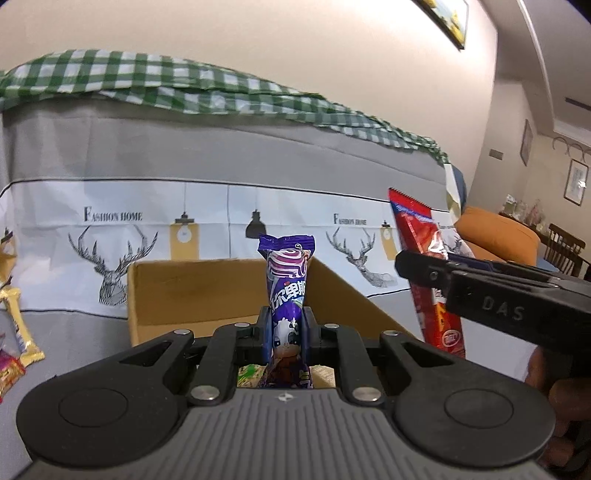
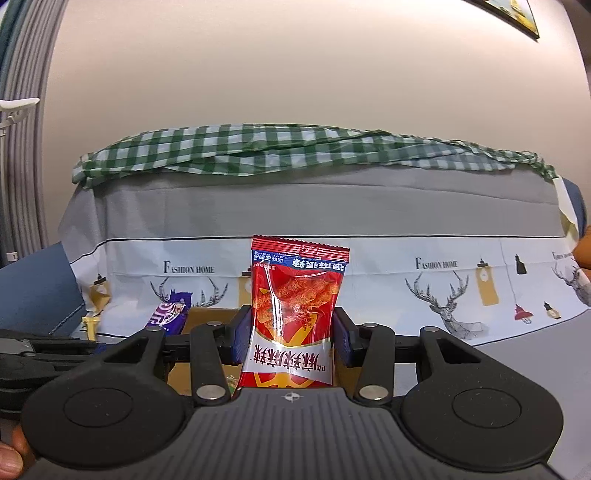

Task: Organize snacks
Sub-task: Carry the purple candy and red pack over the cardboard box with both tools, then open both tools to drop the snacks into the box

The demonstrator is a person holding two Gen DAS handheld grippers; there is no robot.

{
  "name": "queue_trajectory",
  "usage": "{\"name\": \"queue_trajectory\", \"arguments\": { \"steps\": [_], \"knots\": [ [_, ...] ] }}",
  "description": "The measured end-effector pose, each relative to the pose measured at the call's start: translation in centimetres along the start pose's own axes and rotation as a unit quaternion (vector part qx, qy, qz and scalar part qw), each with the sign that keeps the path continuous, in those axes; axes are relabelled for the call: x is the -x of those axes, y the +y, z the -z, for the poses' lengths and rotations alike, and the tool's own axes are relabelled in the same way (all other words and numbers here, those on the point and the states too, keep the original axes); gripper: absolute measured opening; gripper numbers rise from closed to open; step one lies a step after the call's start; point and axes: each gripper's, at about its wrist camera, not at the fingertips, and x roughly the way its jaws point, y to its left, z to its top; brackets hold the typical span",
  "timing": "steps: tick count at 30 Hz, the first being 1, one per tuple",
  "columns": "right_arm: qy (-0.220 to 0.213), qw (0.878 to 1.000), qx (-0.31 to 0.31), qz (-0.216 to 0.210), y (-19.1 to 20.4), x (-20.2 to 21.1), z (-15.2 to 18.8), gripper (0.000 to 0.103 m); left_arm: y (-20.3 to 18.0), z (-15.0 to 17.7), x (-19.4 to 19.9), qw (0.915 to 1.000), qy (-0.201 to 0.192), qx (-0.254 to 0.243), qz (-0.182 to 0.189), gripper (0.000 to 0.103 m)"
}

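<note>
My left tongs pinch the purple candy packet upright over the cardboard box; my right tongs clamp the red spicy snack pack just beside it. Releasing high, the slick wrappers could catch the box rim and fall outside.

Upright purple snack packet, red snack packet

A home living room: cloth-draped sofa, framed wall pictures, wooden dining chair.
</note>
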Motion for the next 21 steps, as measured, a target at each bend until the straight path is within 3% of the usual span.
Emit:
{"name": "queue_trajectory", "arguments": {
  "steps": [7,9,10,11,13,21],
  "knots": [
    [0.005,1.000,-0.002,0.009,0.1,-0.1,0.2,0.048,0.3,0.0,0.1,0.9999,0.006,0.008,0.009,0.017],
    [0.017,1.000,-0.001,0.005,0.3,-0.5,0.3,0.049,0.5,0.0,0.0,0.9997,0.015,0.013,0.013,0.025],
    [0.022,1.000,-0.001,0.005,0.4,-0.7,0.4,0.056,0.5,0.1,0.2,0.9998,0.014,0.012,0.010,0.036],
    [0.023,1.000,0.001,0.008,0.6,-0.7,0.4,0.065,0.5,0.1,0.3,0.9999,0.010,0.010,0.006,0.039],
    [0.021,1.000,0.010,0.017,1.0,-0.8,0.5,0.071,0.7,0.1,0.3,0.9999,0.009,0.010,0.002,0.039],
    [0.027,0.999,0.016,0.019,1.3,-1.0,0.7,0.071,1.2,0.0,0.6,0.9998,0.008,0.017,-0.006,0.039]
  ]
}}
